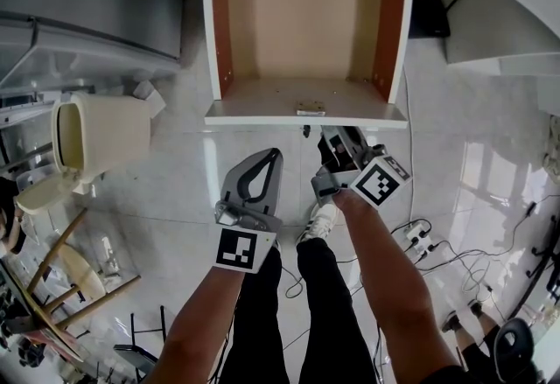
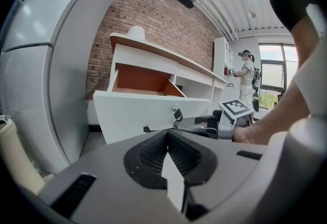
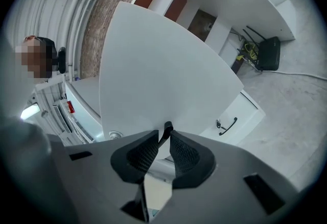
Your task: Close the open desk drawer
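The desk drawer (image 1: 306, 24) stands pulled out, empty, with orange-brown side walls and a white front panel (image 1: 306, 118). My right gripper (image 1: 328, 139) is at the middle of that front. In the right gripper view its jaws (image 3: 164, 133) are closed on the thin black drawer handle (image 3: 166, 127), which lies between the ribbed pads. The left gripper view shows the drawer front (image 2: 143, 110), a small lock (image 2: 176, 113) and the right gripper (image 2: 204, 126) at the handle. My left gripper (image 1: 269, 157) hangs below the drawer front with its jaws (image 2: 167, 135) shut and nothing in them.
A beige bin (image 1: 96, 133) lies tipped at the left, with wooden chairs (image 1: 70, 277) below it. Cables and a power strip (image 1: 418, 238) lie on the tiled floor at the right. A black router (image 3: 268, 53) sits under the desk. Another person (image 2: 249, 77) stands far off.
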{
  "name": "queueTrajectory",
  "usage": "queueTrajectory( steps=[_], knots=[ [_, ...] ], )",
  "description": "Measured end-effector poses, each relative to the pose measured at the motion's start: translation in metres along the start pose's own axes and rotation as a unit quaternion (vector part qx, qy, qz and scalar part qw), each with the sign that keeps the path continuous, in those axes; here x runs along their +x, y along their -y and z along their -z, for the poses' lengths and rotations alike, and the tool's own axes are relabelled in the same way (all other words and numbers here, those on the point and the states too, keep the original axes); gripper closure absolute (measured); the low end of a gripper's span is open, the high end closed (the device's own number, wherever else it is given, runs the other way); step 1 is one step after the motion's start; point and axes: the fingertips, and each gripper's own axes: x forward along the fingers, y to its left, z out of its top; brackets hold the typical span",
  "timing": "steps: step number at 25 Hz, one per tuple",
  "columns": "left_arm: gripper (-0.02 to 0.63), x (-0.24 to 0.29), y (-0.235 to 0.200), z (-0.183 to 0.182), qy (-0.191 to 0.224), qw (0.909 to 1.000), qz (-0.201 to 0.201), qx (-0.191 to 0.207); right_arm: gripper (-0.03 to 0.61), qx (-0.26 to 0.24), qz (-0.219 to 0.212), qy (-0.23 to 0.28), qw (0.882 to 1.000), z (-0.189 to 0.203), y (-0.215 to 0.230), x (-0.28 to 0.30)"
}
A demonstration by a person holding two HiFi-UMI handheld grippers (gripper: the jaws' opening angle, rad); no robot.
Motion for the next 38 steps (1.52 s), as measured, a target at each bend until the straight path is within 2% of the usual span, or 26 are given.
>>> queueTrajectory(
  steps=[15, 18, 24, 28, 33, 38],
  knots=[
    [0.606, 0.007, -0.002, -0.016, 0.006, 0.9999, 0.014, -0.008, 0.499, 0.012, 0.018, -0.012, 1.0, -0.003, -0.006, 0.0],
    [0.606, 0.008, -0.006, -0.017, 0.009, 0.9999, 0.012, -0.008, 0.499, 0.0, 0.016, -0.015, 1.0, -0.006, -0.009, 0.001],
    [0.606, 0.006, -0.01, -0.021, 0.01, 0.9998, 0.011, -0.011, 0.509, 0.058, 0.016, 0.01, 0.998, -0.017, -0.023, -0.002],
    [0.606, 0.008, -0.015, -0.028, 0.015, 0.9998, 0.007, -0.008, 0.511, 0.075, 0.027, 0.012, 0.997, -0.027, -0.035, -0.001],
    [0.606, 0.009, -0.018, -0.034, 0.018, 0.9998, 0.009, -0.007, 0.512, 0.082, 0.013, 0.032, 0.996, -0.039, -0.053, 0.002],
    [0.606, 0.01, -0.017, -0.036, 0.014, 0.9998, 0.012, 0.006, 0.517, 0.109, 0.019, 0.049, 0.993, -0.045, -0.059, 0.004]
  ],
)
